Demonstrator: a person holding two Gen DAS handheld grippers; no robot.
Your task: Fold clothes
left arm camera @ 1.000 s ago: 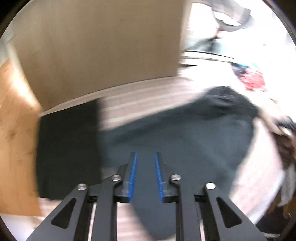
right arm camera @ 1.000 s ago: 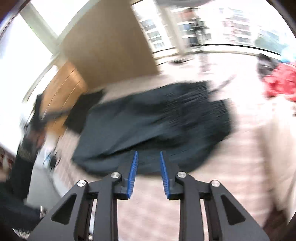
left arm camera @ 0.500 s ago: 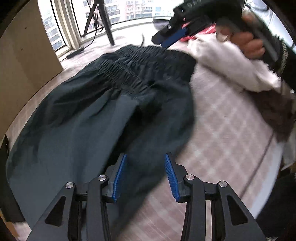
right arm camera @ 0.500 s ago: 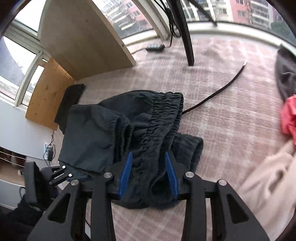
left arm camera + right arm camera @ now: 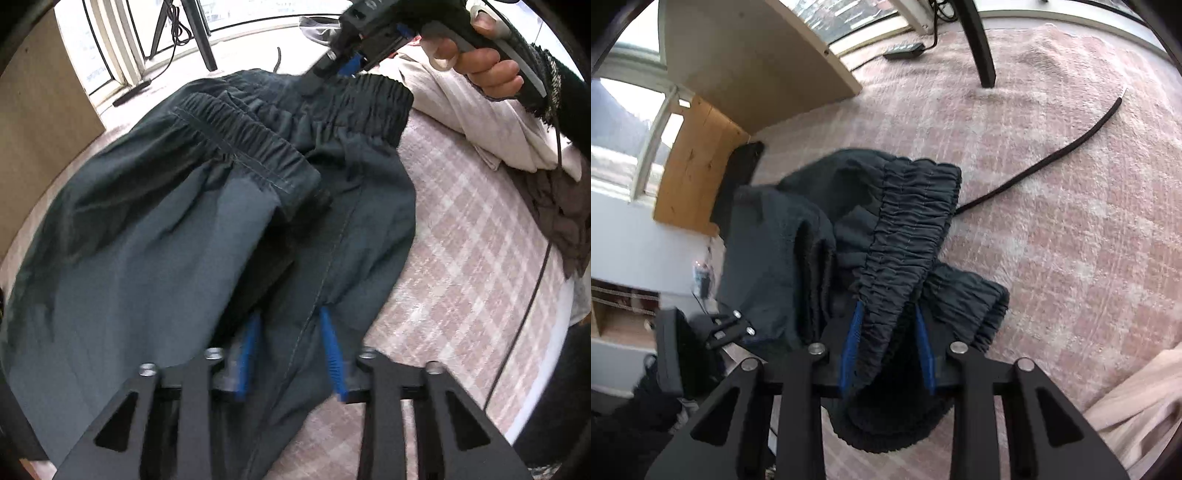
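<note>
Shorts (image 5: 155,236) betw both tongs, L (image 5: 290,354) & R (image 5: 888,345)

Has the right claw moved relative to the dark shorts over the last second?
Yes. The right claw has closed in on the dark shorts; the waistband now lies between its fingers, where before plaid blanket separated them.

The left tool (image 5: 290,354) has its fingertips buried under the dark trousers (image 5: 155,236), so whether they pinch cloth cannot be told. The trouser legs run out of frame below and to its left. In the right wrist view, waistband folds hide the right tool (image 5: 888,343) tips. Ahead of it, the black cord (image 5: 1052,155) disappears beneath the trousers.
</note>
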